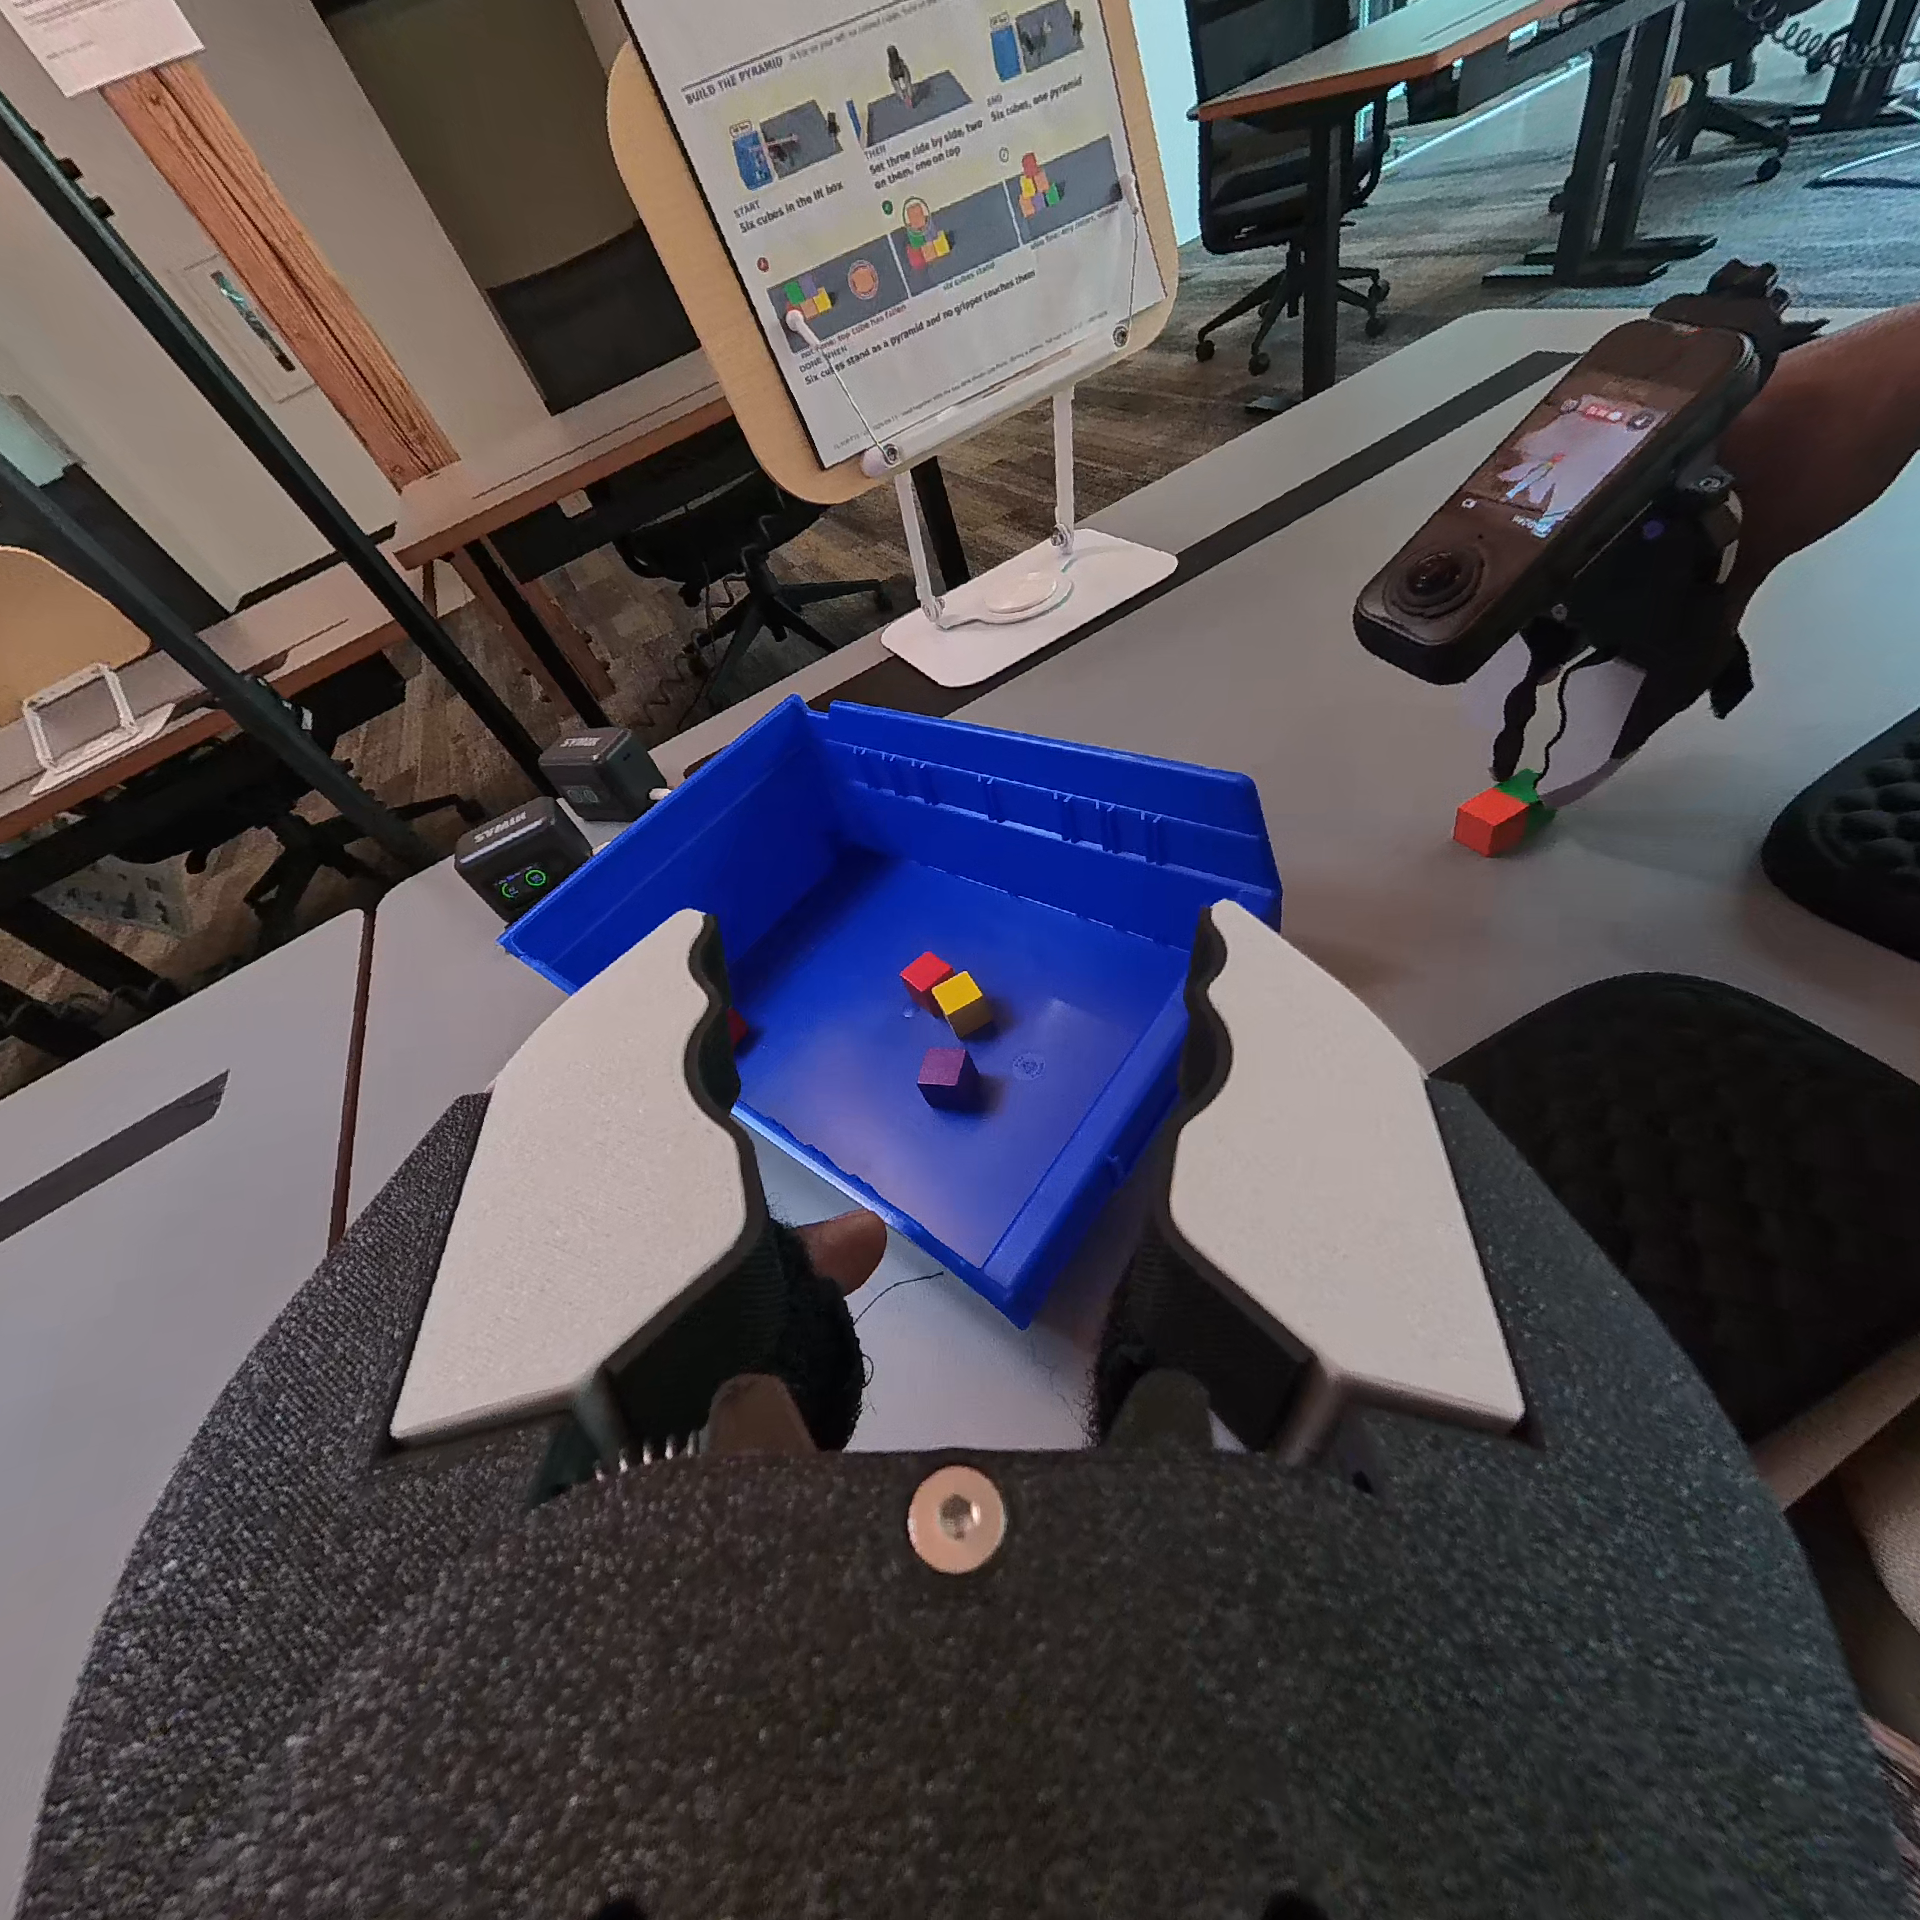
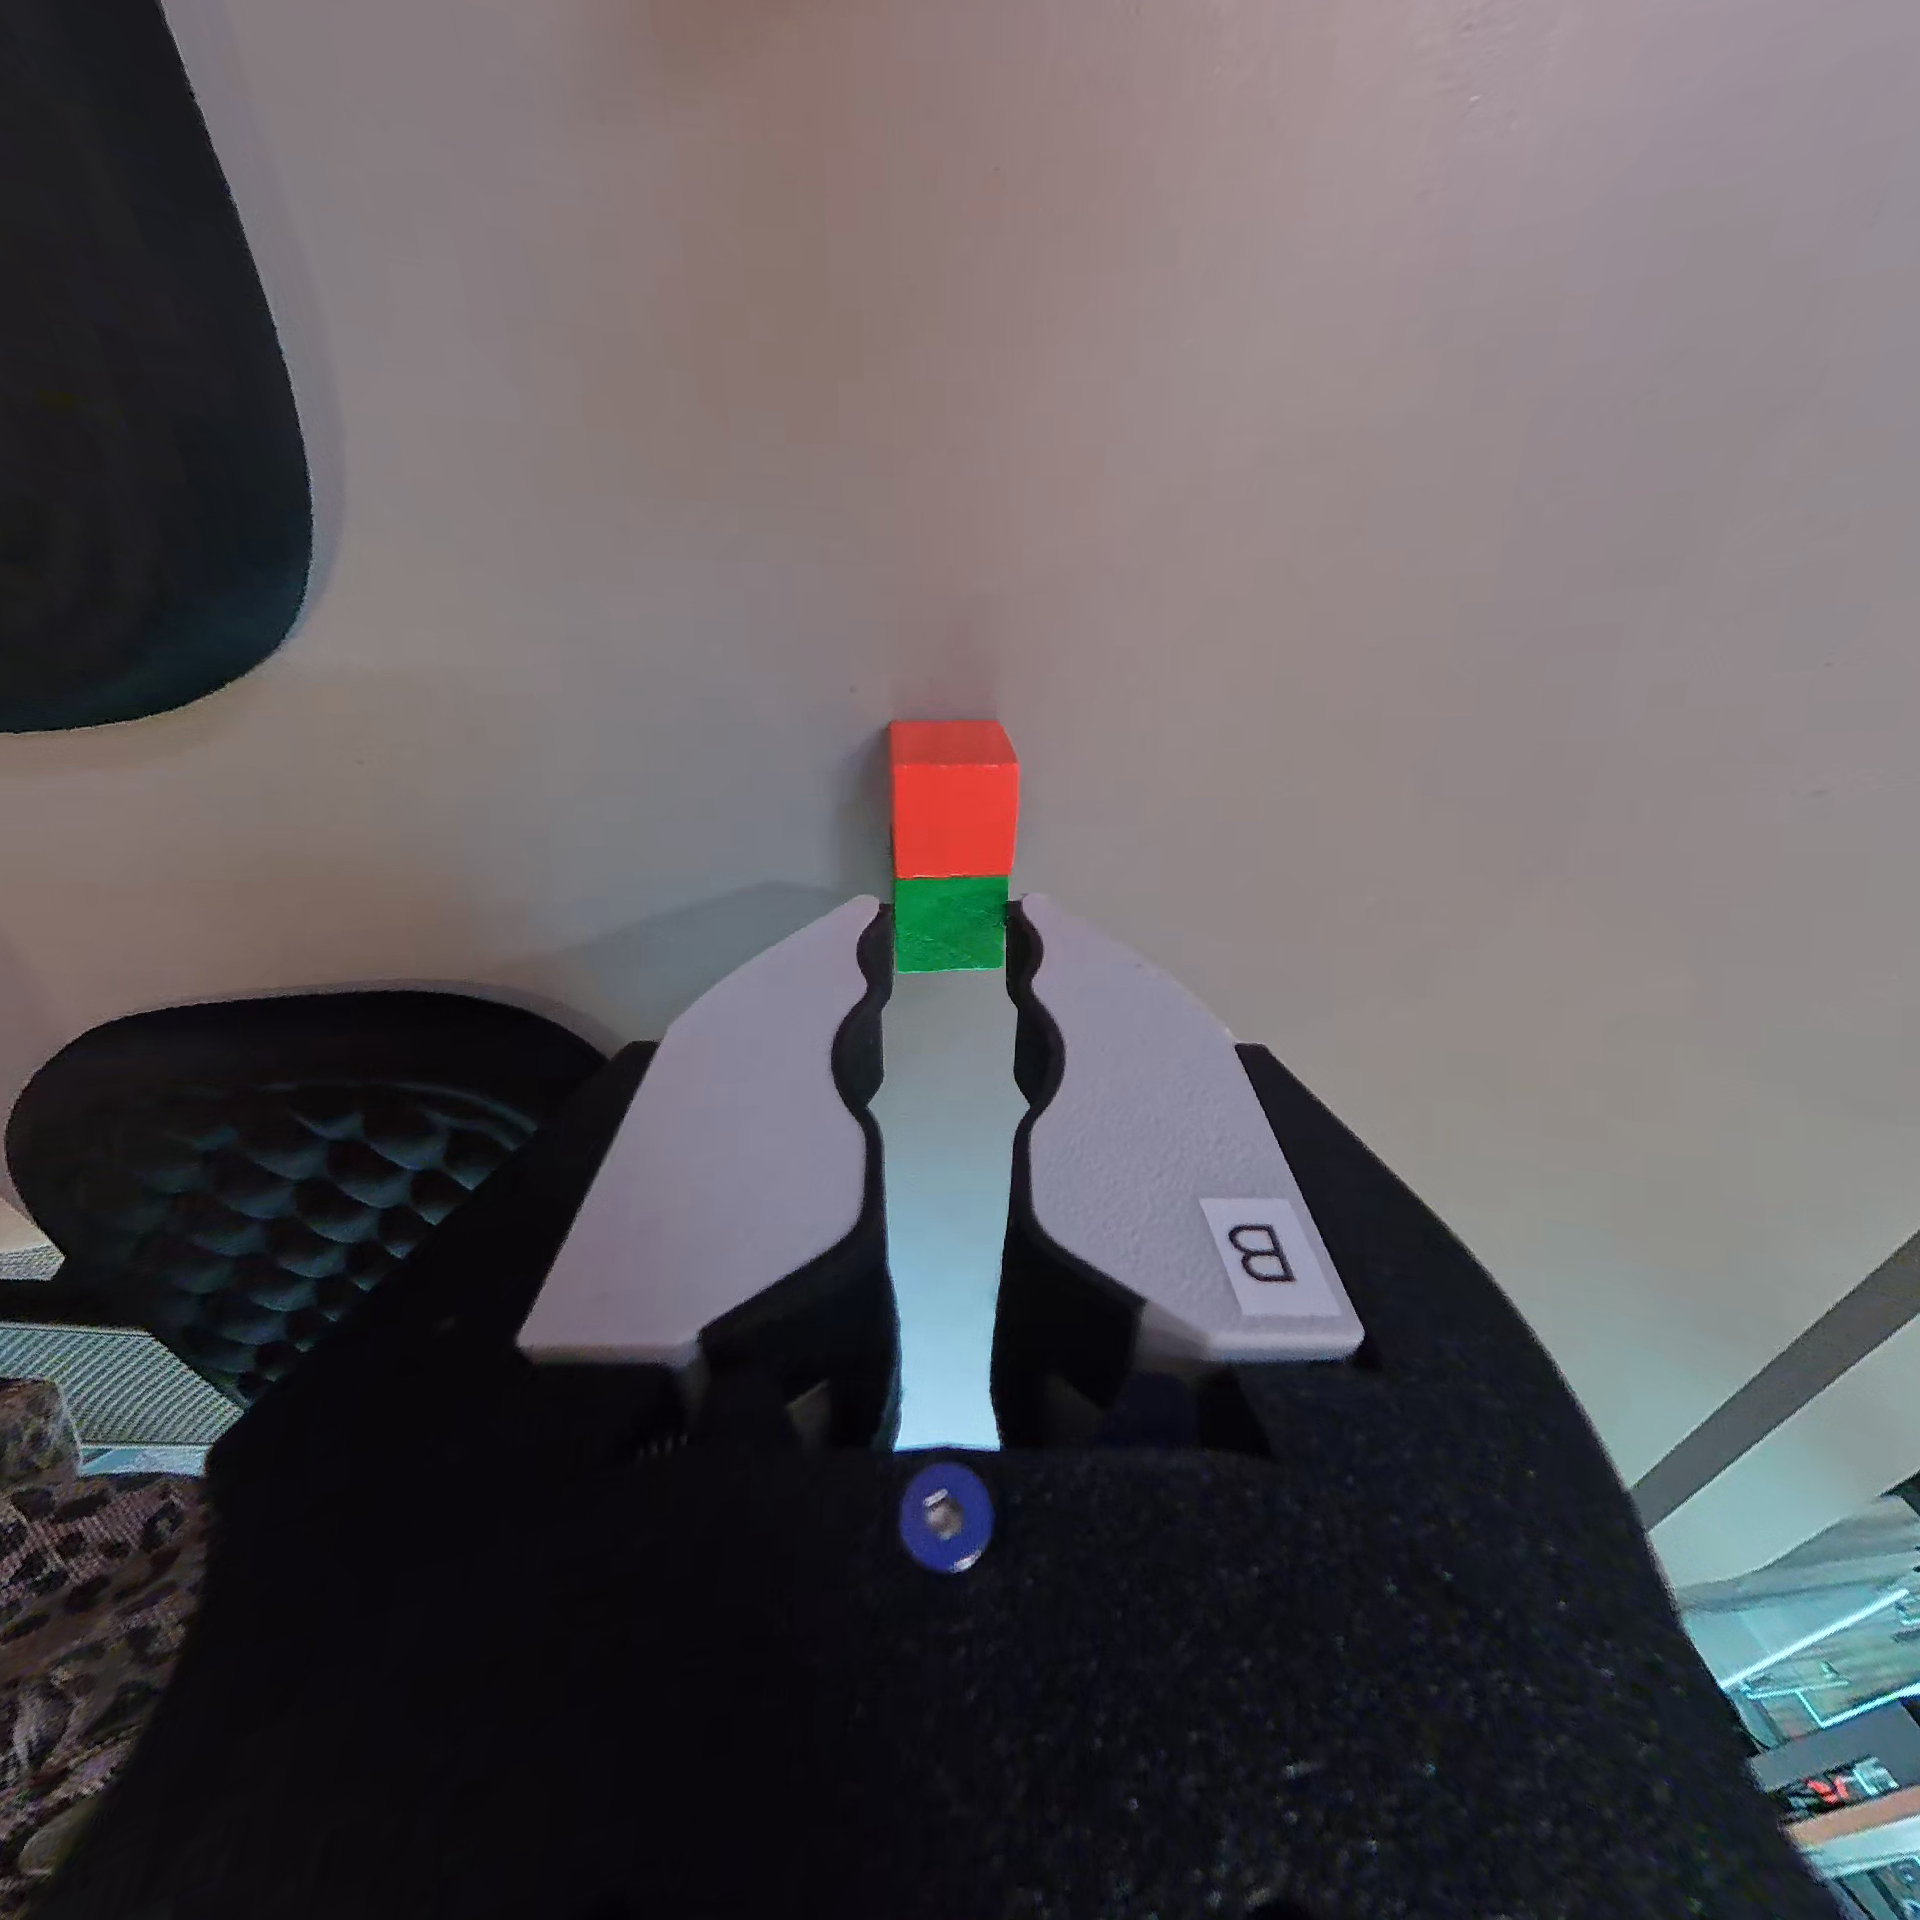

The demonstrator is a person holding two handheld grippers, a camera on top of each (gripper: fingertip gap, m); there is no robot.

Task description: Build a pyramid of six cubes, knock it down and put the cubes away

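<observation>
My left gripper [image 1: 956, 920] is open and empty, held above the near side of a blue bin [image 1: 1039, 800]. On the bin floor lie a red cube [image 1: 925, 975], a yellow cube [image 1: 958, 1000] touching it and a purple cube [image 1: 945, 1075]. Another red cube [image 1: 736, 1027] shows partly behind my left finger. My right gripper [image 2: 951, 914] is low on the table with its tips shut on a green cube [image 2: 948, 925]. An orange-red cube [image 2: 951, 800] sits against the green cube's far side. Both cubes [image 1: 1488, 821] and the right gripper [image 1: 1538, 769] also show at the right of the left wrist view.
An instruction board [image 1: 904, 208] on a white stand [image 1: 1029, 613] is behind the bin. Two small black devices [image 1: 520, 852] sit at the bin's left corner. Black padded cushions [image 1: 1714, 1174] [image 2: 135, 364] lie at the table's near right. A table seam [image 1: 348, 1070] runs at left.
</observation>
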